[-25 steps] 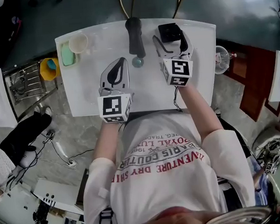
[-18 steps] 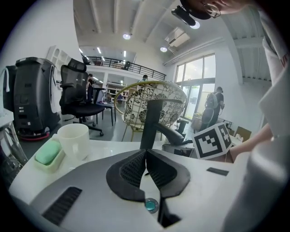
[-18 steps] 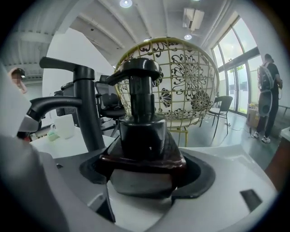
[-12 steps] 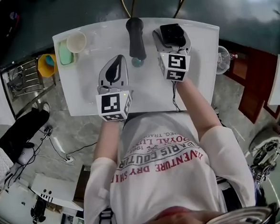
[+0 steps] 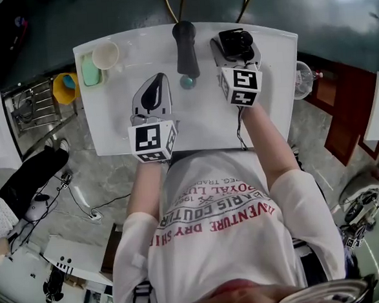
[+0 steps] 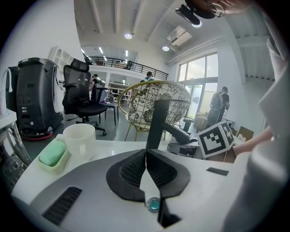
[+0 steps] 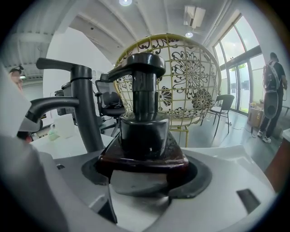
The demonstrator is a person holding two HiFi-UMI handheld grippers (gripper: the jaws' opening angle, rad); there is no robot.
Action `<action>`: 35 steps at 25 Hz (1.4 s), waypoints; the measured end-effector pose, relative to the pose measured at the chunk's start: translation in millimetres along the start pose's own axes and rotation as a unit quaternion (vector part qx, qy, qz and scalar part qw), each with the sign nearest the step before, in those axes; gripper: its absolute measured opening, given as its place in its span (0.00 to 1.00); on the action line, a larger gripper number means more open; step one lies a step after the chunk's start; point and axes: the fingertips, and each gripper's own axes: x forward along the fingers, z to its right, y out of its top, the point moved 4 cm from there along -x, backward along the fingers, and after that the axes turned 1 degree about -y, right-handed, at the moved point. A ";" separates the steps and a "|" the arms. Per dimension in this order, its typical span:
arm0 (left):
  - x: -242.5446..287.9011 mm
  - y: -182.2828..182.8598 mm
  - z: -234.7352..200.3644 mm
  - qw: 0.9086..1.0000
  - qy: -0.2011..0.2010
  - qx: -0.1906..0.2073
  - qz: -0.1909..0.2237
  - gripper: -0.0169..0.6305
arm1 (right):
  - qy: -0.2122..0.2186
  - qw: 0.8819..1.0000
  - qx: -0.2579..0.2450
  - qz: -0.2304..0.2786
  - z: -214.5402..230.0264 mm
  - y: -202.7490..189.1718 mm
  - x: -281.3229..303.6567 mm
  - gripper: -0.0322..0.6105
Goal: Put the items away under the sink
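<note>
**PUMP BOTTLE: HANDLING PROPERTIES AND GRIP POINT**

**Left gripper.** The fingers of the left gripper (image 6: 146,154) are pressed together with nothing between them. They hang above the white counter (image 5: 123,129). The teal drain plug (image 5: 186,83) lies near their tips on the right-hand side, apart from them.

**Right gripper.** The right gripper (image 7: 144,174) has its fingers (image 7: 195,179) spread wide and has just been closing them. The dark pump bottle (image 7: 142,131) stands upright on the counter between them. The pads appear to bear on both flanks of its flared base.

**Handling, as judged.**
- The walls look rigid and glossy, so the bottle should not give under pressure.
- The glossy surface may slide on the pads, more so if soap or water is on it.
- If filled, the weight sits low in the broad body, while the neck and pump head are thin and tall.
- The base nearly fills the available spread, so there is little margin. Keep the bottle centred between the pads.

**Grip point.** Take hold on the wide lower body, where the fingers are now. Do not grip the neck, the pump head or the spout, which projects to the fingers' left. Carry the bottle upright to avoid pressing the pump or spilling.

**Beyond the fingers.** The dark faucet (image 7: 86,104) rises just left of the bottle. Far to the left stand a white cup (image 6: 79,138) and a soap dish (image 6: 53,156) holding green soap, well apart from both grippers. The space under the sink is in no view.
</note>
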 end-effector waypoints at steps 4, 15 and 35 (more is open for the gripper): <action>-1.2 3.9 0.5 1.000 -0.004 0.002 0.007 0.06 | 0.008 1.000 0.003 -0.009 -0.6 0.9 -3.7 0.63; -33.4 15.5 10.7 0.999 -0.025 0.012 0.032 0.06 | 0.024 0.999 -0.012 0.019 -19.4 24.2 -71.6 0.63; -155.4 1.9 39.7 0.989 -0.109 0.060 0.074 0.06 | 0.011 0.998 -0.018 0.067 -114.7 28.7 -249.6 0.63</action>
